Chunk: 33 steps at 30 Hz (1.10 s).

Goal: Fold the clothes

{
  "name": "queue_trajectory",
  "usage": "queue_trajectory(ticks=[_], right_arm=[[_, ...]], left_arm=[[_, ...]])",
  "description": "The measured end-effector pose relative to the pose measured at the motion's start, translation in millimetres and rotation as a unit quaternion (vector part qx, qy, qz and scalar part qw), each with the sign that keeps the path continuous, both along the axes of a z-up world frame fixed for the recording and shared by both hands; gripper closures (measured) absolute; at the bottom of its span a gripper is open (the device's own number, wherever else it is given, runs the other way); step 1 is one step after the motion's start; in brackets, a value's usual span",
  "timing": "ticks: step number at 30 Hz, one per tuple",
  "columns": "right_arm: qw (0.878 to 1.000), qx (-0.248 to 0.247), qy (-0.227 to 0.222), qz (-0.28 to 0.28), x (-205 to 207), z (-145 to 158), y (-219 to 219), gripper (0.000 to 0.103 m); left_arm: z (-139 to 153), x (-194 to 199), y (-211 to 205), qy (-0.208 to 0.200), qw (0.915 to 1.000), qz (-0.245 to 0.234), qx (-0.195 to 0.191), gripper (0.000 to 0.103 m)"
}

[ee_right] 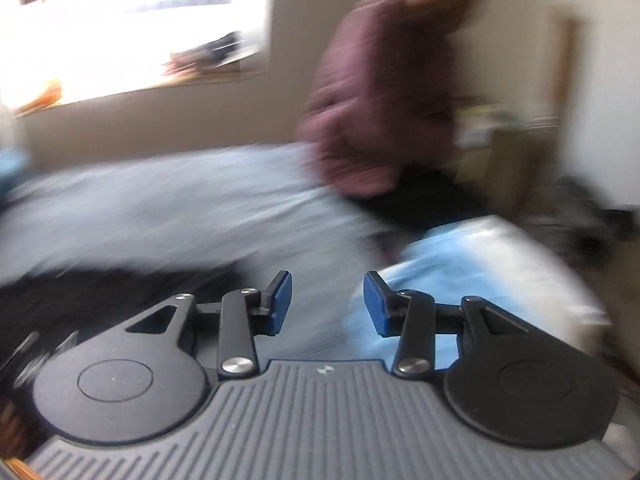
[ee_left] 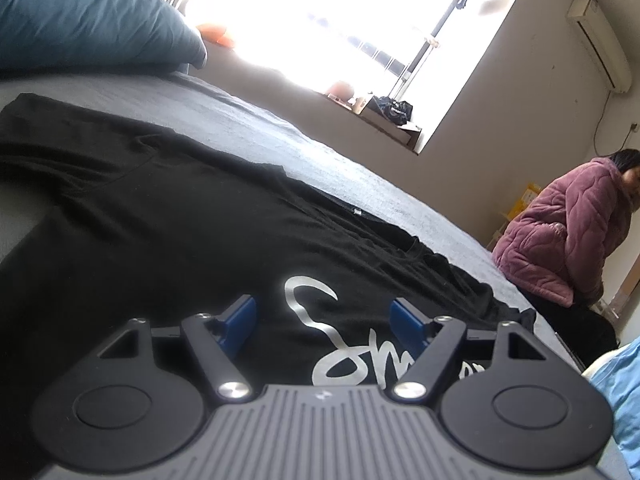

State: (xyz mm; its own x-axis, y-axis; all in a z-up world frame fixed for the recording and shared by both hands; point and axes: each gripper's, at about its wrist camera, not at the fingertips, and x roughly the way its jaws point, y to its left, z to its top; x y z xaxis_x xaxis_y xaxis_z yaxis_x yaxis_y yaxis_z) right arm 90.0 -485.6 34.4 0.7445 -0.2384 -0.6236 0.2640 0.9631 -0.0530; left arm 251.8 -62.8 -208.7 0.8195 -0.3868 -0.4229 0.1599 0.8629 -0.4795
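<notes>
A black T-shirt with a white script print lies spread flat on the grey bed sheet. My left gripper hovers low over the printed part, jaws wide open, blue pads clear of the cloth. The right wrist view is blurred by motion. My right gripper stands open above the sheet with nothing between its fingers. The edge of the black T-shirt shows at its left, and a light blue garment lies just to its right.
A person in a purple quilted jacket sits at the far edge of the bed. A blue pillow lies at the bed's far left. A window sill holding small items runs behind. The light blue garment is at the right edge.
</notes>
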Motion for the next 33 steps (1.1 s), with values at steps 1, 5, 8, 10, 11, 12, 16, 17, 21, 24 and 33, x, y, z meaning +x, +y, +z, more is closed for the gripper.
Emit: queue_trajectory(ticks=[1,5,8,10,11,12,16,17,21,24,33], right_arm=[[0.998,0.008,0.026,0.054,17,-23,11,0.065],[0.964,0.028,0.106,0.244,81,-111,65,0.069],[0.938,0.028,0.141,0.315,119,-165,95,0.074],[0.929,0.036,0.152,0.336,121,-187,99,0.074],[0.922,0.038,0.161,0.349,117,-197,99,0.074],[0.916,0.035,0.161,0.366,103,-204,97,0.074],[0.881,0.025,0.140,0.451,12,-214,75,0.072],[0.869,0.036,0.154,0.469,-11,-216,67,0.072],[0.824,0.077,0.227,0.514,-70,-215,41,0.074],[0.829,0.066,0.206,0.515,-59,-195,32,0.076],[0.782,0.068,0.105,0.610,22,-213,127,0.084]], left_arm=[[1,0,-1,0.002,1.0000,-0.001,0.003,0.027],[10,5,-10,0.019,0.9992,-0.003,0.035,0.025],[23,9,-16,0.044,0.9971,-0.001,0.063,0.025],[35,9,-17,0.058,0.9948,0.005,0.083,0.025],[42,7,-18,0.063,0.9934,0.004,0.096,0.025],[48,4,-20,0.067,0.9914,-0.002,0.112,0.025],[70,-16,-27,0.093,0.9752,-0.046,0.195,0.025],[75,-24,-29,0.099,0.9693,-0.064,0.215,0.025],[94,-61,-47,0.105,0.9357,-0.167,0.293,0.025],[99,-91,-72,0.089,0.9050,-0.274,0.313,0.025],[36,-190,-130,0.054,0.8097,-0.474,0.342,0.037]])
